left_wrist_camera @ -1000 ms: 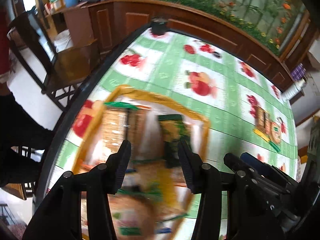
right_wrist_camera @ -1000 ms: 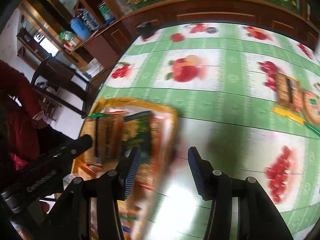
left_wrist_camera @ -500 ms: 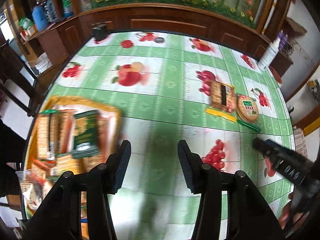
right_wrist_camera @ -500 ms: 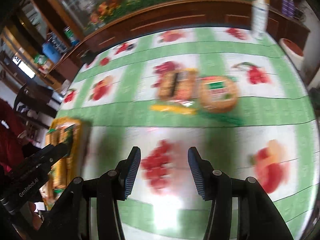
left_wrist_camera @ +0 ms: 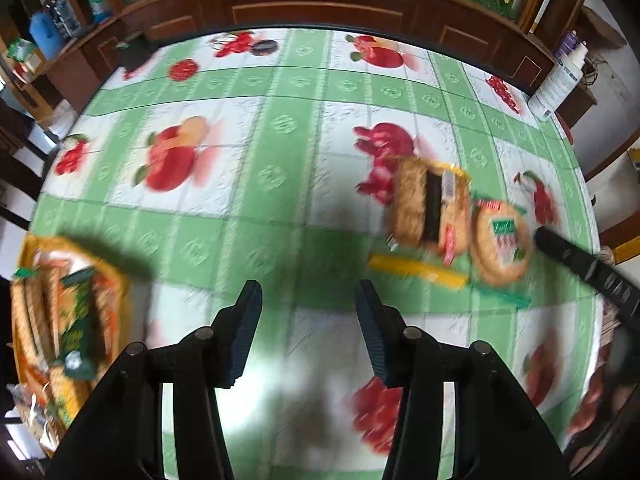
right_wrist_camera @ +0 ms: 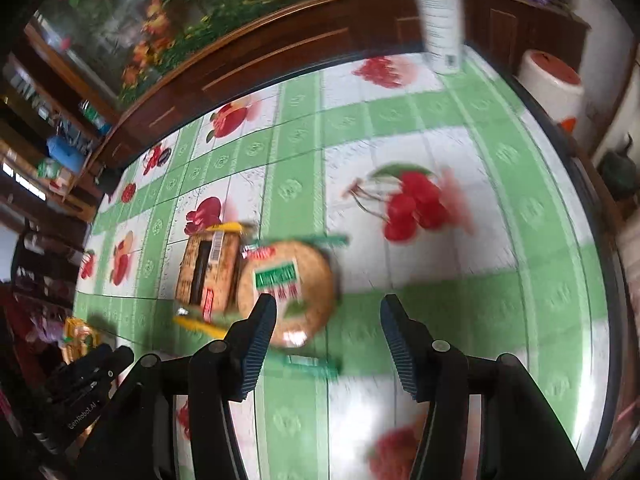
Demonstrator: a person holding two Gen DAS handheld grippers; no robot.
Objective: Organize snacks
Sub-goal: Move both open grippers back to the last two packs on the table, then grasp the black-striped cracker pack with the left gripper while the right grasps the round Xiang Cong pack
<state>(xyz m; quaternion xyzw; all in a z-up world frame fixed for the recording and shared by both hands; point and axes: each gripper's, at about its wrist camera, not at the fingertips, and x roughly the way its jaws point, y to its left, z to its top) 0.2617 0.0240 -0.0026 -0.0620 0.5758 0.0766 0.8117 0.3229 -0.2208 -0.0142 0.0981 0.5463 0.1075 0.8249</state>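
Note:
Two snack packs lie side by side on the green fruit-print tablecloth: a rectangular cracker pack [left_wrist_camera: 430, 204] [right_wrist_camera: 208, 268] with yellow end flaps and a round biscuit pack [left_wrist_camera: 502, 242] [right_wrist_camera: 288, 286] with green end flaps. A yellow basket [left_wrist_camera: 120, 280] holding several snack packs sits at the table's left edge. My left gripper [left_wrist_camera: 308, 328] is open and empty, above bare cloth between basket and packs. My right gripper [right_wrist_camera: 326, 338] is open and empty, just right of the round pack, its left finger overlapping it in view.
A white spray bottle [left_wrist_camera: 558, 80] [right_wrist_camera: 438, 12] stands at the table's far right edge. A dark wooden cabinet [left_wrist_camera: 320, 4] runs behind the table. The right gripper's body [left_wrist_camera: 588, 270] shows at the right of the left wrist view. A white stool [right_wrist_camera: 550, 84] stands beyond the table.
Both grippers have swung right, away from the basket toward the two loose packs. The right gripper now hovers right beside the round pack. Both stayed open.

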